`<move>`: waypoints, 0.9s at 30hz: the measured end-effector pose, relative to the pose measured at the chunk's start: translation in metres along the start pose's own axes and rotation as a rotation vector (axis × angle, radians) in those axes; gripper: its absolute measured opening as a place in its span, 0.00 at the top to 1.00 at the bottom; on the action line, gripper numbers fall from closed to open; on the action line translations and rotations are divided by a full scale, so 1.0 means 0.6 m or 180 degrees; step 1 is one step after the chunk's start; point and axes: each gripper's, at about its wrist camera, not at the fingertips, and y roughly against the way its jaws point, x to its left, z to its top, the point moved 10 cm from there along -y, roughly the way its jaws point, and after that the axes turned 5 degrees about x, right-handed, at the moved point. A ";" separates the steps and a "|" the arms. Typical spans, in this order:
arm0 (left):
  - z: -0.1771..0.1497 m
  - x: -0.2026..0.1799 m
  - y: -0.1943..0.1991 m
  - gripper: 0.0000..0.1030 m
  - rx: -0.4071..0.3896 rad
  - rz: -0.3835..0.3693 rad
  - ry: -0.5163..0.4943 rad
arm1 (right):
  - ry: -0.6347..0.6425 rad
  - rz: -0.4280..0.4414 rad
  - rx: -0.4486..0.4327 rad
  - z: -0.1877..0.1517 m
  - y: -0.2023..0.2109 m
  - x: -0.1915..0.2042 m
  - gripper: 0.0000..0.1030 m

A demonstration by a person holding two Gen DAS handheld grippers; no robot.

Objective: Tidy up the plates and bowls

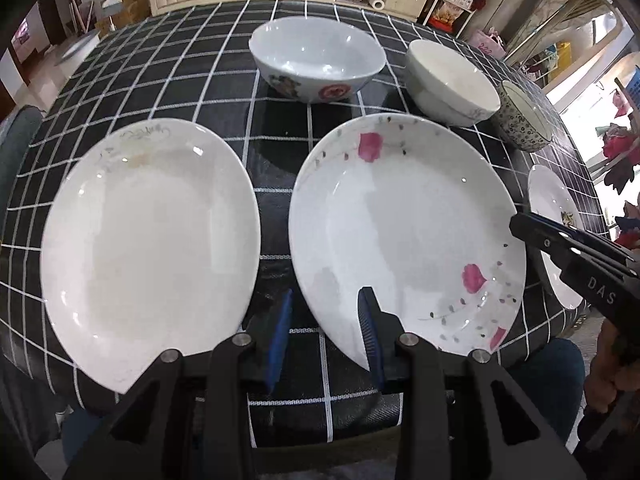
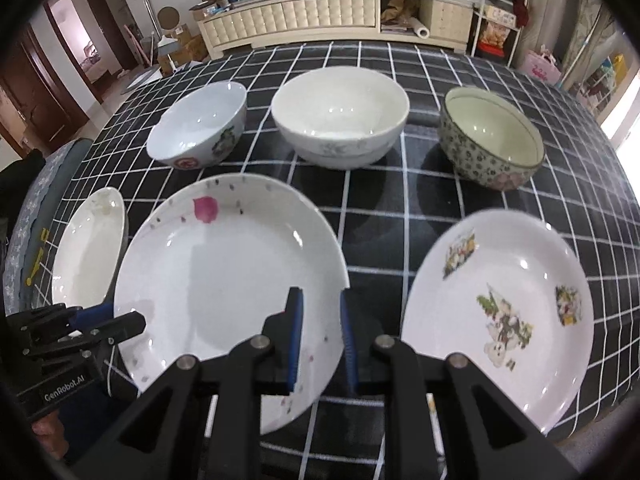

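Plates (image 1: 152, 240) lie under empty, slightly parted grippers marked "DAS" (image 1: 516, 226) and "GenRobot.AI" (image 2: 108, 320).

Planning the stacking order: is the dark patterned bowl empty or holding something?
Empty: the right wrist view shows the dark patterned bowl with its pale inside bare down to the bottom.

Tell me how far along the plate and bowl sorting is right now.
Nothing is stacked yet: three plates, plain, pink-flowered and picture-printed, lie apart, with three bowls separate behind. Both hand-held grippers, left and right, straddle the flowered plate's opposite rims, not visibly clamped. All stacking remains.
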 end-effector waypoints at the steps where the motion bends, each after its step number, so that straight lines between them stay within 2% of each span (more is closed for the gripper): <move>1: 0.002 0.001 -0.003 0.73 0.0003 -0.0015 0.0011 | -0.0002 0.0008 0.0000 0.002 0.000 0.000 0.78; 8: 0.018 0.004 -0.018 0.78 -0.0003 -0.0004 0.0010 | -0.0019 -0.0039 0.0035 0.016 -0.013 -0.016 0.78; 15: 0.024 0.006 -0.030 0.81 0.0026 -0.0032 0.0020 | -0.0020 -0.0020 0.0184 0.002 -0.042 -0.018 0.78; 22: 0.028 0.011 -0.034 0.84 0.0015 -0.0045 0.0040 | -0.0062 -0.0008 0.0134 0.001 -0.044 -0.021 0.78; 27: 0.030 0.006 -0.031 0.84 -0.0070 0.0064 -0.0057 | -0.0062 0.0046 0.0121 -0.004 -0.041 -0.016 0.79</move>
